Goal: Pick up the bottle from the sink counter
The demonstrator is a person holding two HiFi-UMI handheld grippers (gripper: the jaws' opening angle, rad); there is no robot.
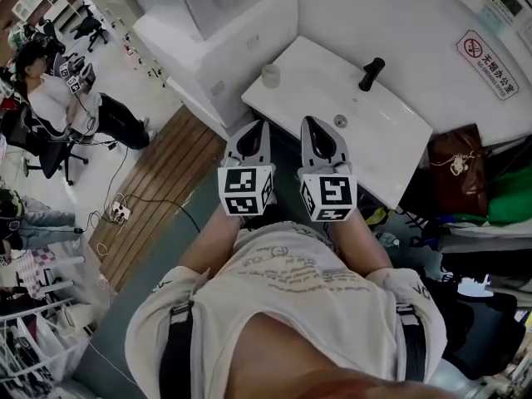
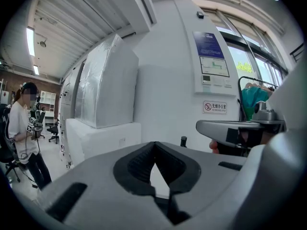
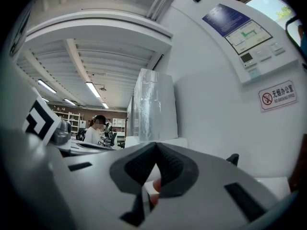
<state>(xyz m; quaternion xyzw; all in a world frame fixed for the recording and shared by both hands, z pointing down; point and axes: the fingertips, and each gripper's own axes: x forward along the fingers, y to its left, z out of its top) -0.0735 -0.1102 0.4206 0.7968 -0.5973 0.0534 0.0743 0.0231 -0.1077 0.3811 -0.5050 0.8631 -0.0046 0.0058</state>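
A small pale bottle (image 1: 270, 75) stands upright at the back left corner of the white sink counter (image 1: 307, 73). A black faucet (image 1: 371, 73) rises at the back of the counter, with the drain (image 1: 339, 121) in front of it. My left gripper (image 1: 253, 128) and right gripper (image 1: 315, 125) hang side by side over the counter's front edge, short of the bottle. Both are shut with nothing between the jaws. In the left gripper view the left gripper's (image 2: 154, 145) tips meet, and the faucet (image 2: 183, 141) shows beyond them. The right gripper (image 3: 156, 146) looks the same in its own view. Neither gripper view shows the bottle.
A white cabinet (image 1: 224, 32) with a plastic-wrapped unit on top stands left of the sink. A brown bag (image 1: 457, 169) and green cloth lie to the right. A no-smoking sign (image 1: 486, 63) hangs on the wall. A person (image 1: 58, 98) stands far left, with cables (image 1: 120, 213) on the floor.
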